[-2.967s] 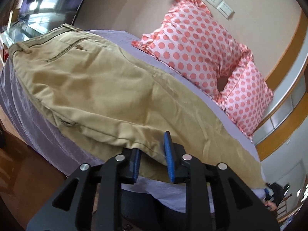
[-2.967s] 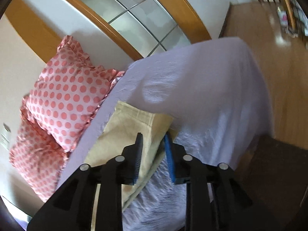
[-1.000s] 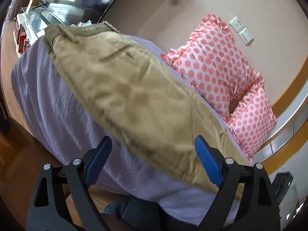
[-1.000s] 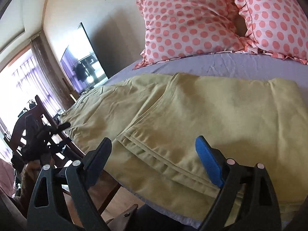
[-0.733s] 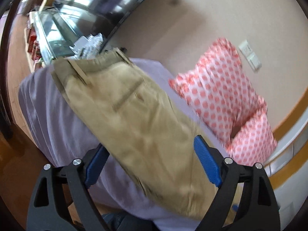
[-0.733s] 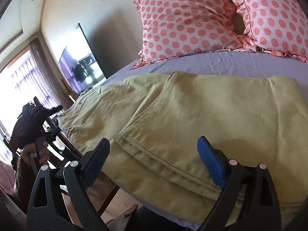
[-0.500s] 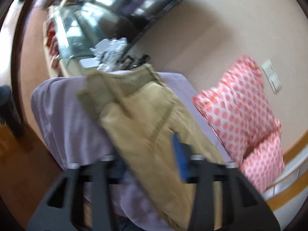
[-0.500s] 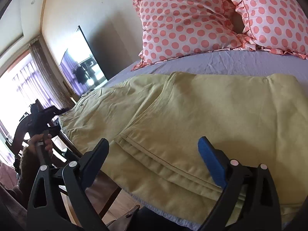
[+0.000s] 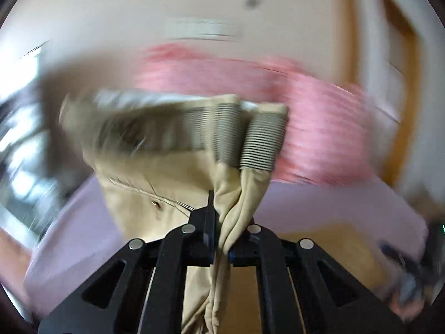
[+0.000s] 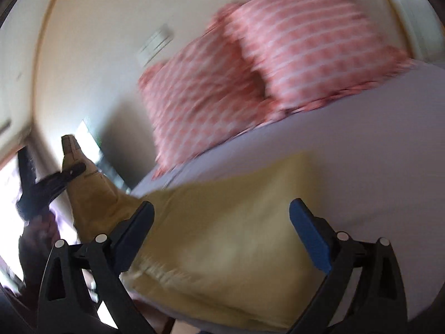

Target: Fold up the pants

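Pants (image 9: 239, 192) pinched in left hand-held gripper (image 9: 221, 239), lifted off bed (image 9: 319, 206).

A lavender-sheeted bed (image 10: 361, 150) carries khaki pants (image 10: 236, 222) and, seemingly, two blurred pink pillows (image 10: 278, 55).

Two pink pillows (image 10: 278, 64) lean against the cream wall (image 10: 97, 41) at the head of the bed (image 10: 361, 161), which wears a lilac sheet. A white switch plate (image 10: 155, 44) sits on the wall above them. Everything is motion-blurred.
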The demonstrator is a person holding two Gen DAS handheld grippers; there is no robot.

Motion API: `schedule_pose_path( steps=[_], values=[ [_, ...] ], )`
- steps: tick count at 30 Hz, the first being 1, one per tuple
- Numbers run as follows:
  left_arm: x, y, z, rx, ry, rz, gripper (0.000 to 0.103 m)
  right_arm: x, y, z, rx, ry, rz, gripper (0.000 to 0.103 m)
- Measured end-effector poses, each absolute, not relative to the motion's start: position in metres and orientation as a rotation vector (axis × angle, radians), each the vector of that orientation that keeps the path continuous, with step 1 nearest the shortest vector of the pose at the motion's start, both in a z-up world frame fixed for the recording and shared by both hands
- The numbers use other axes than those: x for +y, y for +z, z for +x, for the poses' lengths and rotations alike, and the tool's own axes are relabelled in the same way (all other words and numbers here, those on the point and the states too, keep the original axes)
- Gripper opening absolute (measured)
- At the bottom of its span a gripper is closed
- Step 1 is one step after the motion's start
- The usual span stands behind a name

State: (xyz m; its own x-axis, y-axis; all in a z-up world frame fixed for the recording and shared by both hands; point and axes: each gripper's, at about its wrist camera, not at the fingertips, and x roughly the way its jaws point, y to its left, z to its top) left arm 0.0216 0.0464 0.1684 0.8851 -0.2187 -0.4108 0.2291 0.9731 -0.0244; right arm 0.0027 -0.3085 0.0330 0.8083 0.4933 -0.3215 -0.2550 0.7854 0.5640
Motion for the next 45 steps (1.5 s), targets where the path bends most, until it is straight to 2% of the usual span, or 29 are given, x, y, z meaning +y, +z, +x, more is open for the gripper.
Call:
schedule_pose_path(
  steps=[2, 6, 8, 10, 12, 14, 15, 16, 17, 19, 21, 24, 26, 31, 33, 34, 35, 36, 37, 38, 39, 42, 45],
  values=[
    [-0.026, 0.152, 0.022, 0.459, -0.419, 0.139, 0.006, -0.335, 0.032, 0.0, 0.466, 0.368, 0.586, 0.1],
    [-0.132, 0.078, 0.005, 0.597, -0.65, 0.363, 0.006, -0.375, 0.024, -0.002, 0.48, 0.318, 0.706, 0.099],
    [-0.15, 0.05, -0.002, 0.659, -0.715, 0.396, 0.006, -0.382, 0.02, 0.001, 0.502, 0.329, 0.735, 0.099],
    [-0.155, 0.037, -0.017, 0.615, -0.689, 0.451, 0.006, -0.384, 0.017, 0.01, 0.531, 0.357, 0.756, 0.099],
    [-0.15, 0.037, -0.024, 0.62, -0.716, 0.437, 0.01, -0.382, 0.015, 0.021, 0.578, 0.402, 0.768, 0.099],
    [-0.129, 0.049, -0.029, 0.644, -0.783, 0.335, 0.019, -0.371, 0.01, 0.037, 0.653, 0.442, 0.741, 0.087],
    [-0.111, 0.058, -0.033, 0.648, -0.816, 0.27, 0.021, -0.366, 0.009, 0.041, 0.68, 0.447, 0.719, 0.085],
    [-0.105, 0.066, -0.028, 0.646, -0.825, 0.234, 0.031, -0.36, 0.007, 0.048, 0.718, 0.448, 0.684, 0.083],
    [-0.084, 0.077, -0.029, 0.627, -0.81, 0.173, 0.046, -0.354, 0.004, 0.054, 0.743, 0.45, 0.663, 0.076],
    [-0.039, 0.091, -0.025, 0.592, -0.698, 0.1, 0.06, -0.346, -0.002, 0.062, 0.794, 0.447, 0.629, 0.07],
    [-0.005, 0.092, -0.008, 0.599, -0.545, 0.083, 0.063, -0.341, -0.005, 0.069, 0.818, 0.432, 0.587, 0.063],
    [0.055, 0.075, 0.037, 0.725, -0.316, -0.006, 0.062, -0.336, -0.006, 0.082, 0.823, 0.43, 0.556, 0.061],
    [0.078, 0.062, 0.06, 0.81, -0.297, -0.073, 0.061, -0.332, -0.007, 0.092, 0.834, 0.454, 0.546, 0.053],
    [0.086, 0.04, 0.091, 0.927, -0.413, -0.149, 0.061, -0.34, -0.009, 0.105, 0.866, 0.523, 0.609, 0.048],
    [0.082, 0.033, 0.112, 0.962, -0.483, -0.201, 0.068, -0.34, -0.009, 0.11, 0.876, 0.543, 0.624, 0.048],
    [0.083, 0.031, 0.117, 0.967, -0.501, -0.228, 0.07, -0.339, -0.009, 0.112, 0.881, 0.56, 0.622, 0.045],
    [0.084, 0.028, 0.127, 0.974, -0.525, -0.268, 0.065, -0.339, -0.01, 0.113, 0.892, 0.569, 0.619, 0.032],
    [0.088, 0.024, 0.134, 0.98, -0.548, -0.322, 0.053, -0.341, -0.013, 0.115, 0.909, 0.578, 0.629, 0.025],
    [0.093, 0.023, 0.139, 0.991, -0.572, -0.384, 0.01, -0.345, -0.02, 0.117, 0.929, 0.614, 0.697, 0.018],
    [0.098, 0.017, 0.143, 1.021, -0.631, -0.468, 0.005, -0.351, -0.026, 0.118, 0.93, 0.655, 0.779, 0.015],
    [0.095, 0.017, 0.146, 1.027, -0.636, -0.48, 0.005, -0.352, -0.027, 0.117, 0.925, 0.67, 0.802, 0.015],
    [0.081, 0.029, 0.137, 0.983, -0.593, -0.336, 0.004, -0.351, -0.019, 0.115, 0.882, 0.706, 0.833, 0.013],
    [0.077, 0.045, 0.141, 0.948, -0.576, -0.304, 0.004, -0.347, 0.0, 0.123, 0.847, 0.722, 0.827, 0.012]
  ],
)
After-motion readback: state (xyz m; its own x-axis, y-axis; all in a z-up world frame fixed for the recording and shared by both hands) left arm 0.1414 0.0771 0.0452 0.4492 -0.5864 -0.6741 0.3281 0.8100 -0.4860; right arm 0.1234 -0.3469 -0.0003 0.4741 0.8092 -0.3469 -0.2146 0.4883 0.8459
